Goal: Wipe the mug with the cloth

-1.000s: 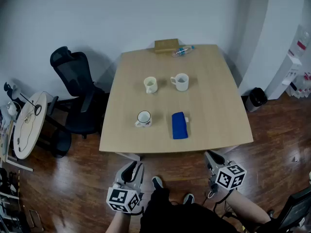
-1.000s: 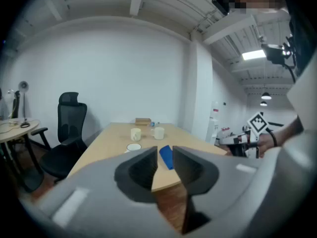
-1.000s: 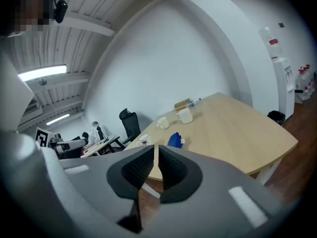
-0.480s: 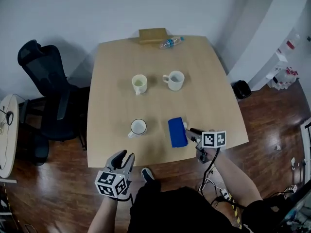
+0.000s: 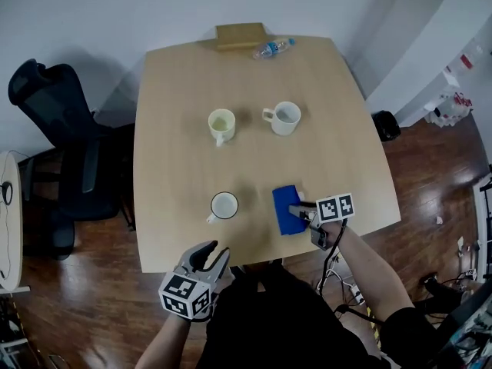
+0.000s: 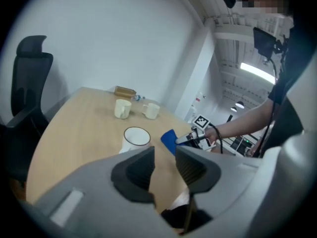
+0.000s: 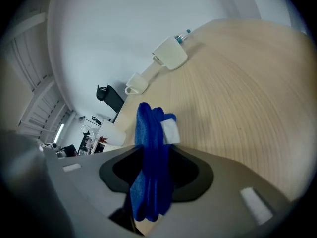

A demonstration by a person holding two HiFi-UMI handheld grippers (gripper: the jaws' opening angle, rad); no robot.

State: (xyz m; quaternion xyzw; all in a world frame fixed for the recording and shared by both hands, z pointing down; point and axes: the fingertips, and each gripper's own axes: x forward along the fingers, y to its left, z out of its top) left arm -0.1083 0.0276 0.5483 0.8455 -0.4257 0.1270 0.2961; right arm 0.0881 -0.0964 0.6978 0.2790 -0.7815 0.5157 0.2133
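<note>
Three mugs stand on the wooden table (image 5: 338,137): a dark-rimmed white mug (image 5: 224,205) near the front, a pale yellow mug (image 5: 222,124) and a white mug (image 5: 284,118) farther back. A folded blue cloth (image 5: 285,208) lies to the right of the near mug. My right gripper (image 5: 298,214) reaches over the cloth's right side. In the right gripper view the cloth (image 7: 151,133) stands between the opening jaws of my right gripper (image 7: 156,167), with gaps at both pads. My left gripper (image 5: 213,254) hangs off the table's front edge. In the left gripper view my left gripper (image 6: 165,152) is open and holds nothing, aimed toward the near mug (image 6: 135,138).
A wooden box (image 5: 241,35) and a water bottle (image 5: 273,48) lie at the table's far edge. A black office chair (image 5: 54,129) stands to the left of the table, and a round white side table (image 5: 6,221) sits at the far left. Dark wood floor surrounds the table.
My right gripper came up from below the table's front edge onto the cloth, and its jaws have spread. The left gripper stayed off the front edge and its jaws parted.
</note>
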